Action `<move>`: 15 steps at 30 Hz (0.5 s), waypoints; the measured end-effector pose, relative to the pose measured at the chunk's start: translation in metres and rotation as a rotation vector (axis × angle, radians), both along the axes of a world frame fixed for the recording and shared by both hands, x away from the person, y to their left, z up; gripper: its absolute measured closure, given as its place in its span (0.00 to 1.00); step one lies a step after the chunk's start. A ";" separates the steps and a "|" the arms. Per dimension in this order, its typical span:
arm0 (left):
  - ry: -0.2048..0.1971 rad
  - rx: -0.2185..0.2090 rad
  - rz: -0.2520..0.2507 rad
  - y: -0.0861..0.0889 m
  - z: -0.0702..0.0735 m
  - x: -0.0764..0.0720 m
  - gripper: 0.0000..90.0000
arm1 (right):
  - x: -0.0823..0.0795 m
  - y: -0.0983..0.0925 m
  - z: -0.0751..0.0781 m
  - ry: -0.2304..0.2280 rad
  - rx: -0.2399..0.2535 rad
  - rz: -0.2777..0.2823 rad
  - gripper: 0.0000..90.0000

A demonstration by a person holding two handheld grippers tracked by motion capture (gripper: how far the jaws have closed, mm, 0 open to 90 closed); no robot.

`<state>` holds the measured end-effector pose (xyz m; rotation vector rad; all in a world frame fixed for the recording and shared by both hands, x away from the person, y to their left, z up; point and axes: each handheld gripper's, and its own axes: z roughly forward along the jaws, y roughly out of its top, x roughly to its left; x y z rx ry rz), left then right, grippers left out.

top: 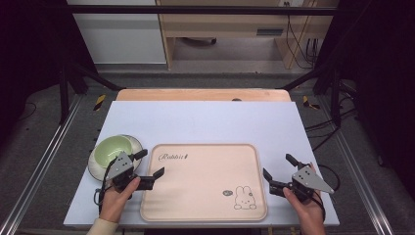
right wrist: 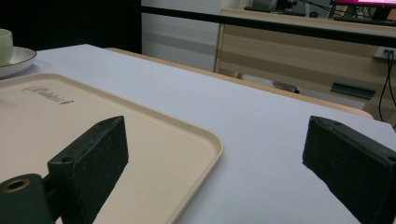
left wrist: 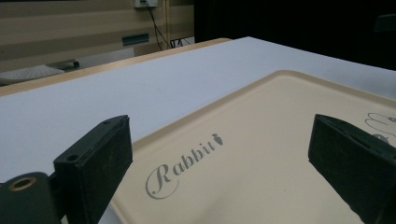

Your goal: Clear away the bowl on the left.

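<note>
Beige tray [top: 205,196] with rabbit print; green bowl [top: 113,148].

The tray [top: 195,196] is a shallow, pale beige rectangle with rounded corners and a low raised rim. It lies flat near the front edge of the table, bare inside. "Rabbit" is printed in grey script at its far left corner, and a small outline rabbit sits at its near right corner. The longer sides run left to right.

The green bowl [top: 113,148] stands upright on a white saucer, just off the tray's far left corner.

Wood desk [top: 230,24] w/ cables [top: 301,46] behind table, grey floor [top: 44,161].
</note>
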<state>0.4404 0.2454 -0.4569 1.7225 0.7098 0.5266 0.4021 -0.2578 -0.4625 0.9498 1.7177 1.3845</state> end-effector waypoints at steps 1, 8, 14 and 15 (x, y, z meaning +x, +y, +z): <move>0.001 0.002 -0.001 0.000 0.000 0.000 0.07 | 0.000 0.000 0.000 -0.002 0.001 -0.002 0.07; 0.009 0.010 0.001 -0.001 0.002 -0.001 0.07 | 0.000 0.001 0.000 0.001 -0.005 -0.001 0.07; -0.010 0.014 0.021 -0.001 0.006 -0.002 0.05 | 0.000 -0.001 0.000 -0.012 0.000 -0.028 0.06; -0.012 0.016 0.024 -0.001 0.006 -0.002 0.05 | 0.000 -0.001 -0.001 -0.012 0.001 -0.029 0.06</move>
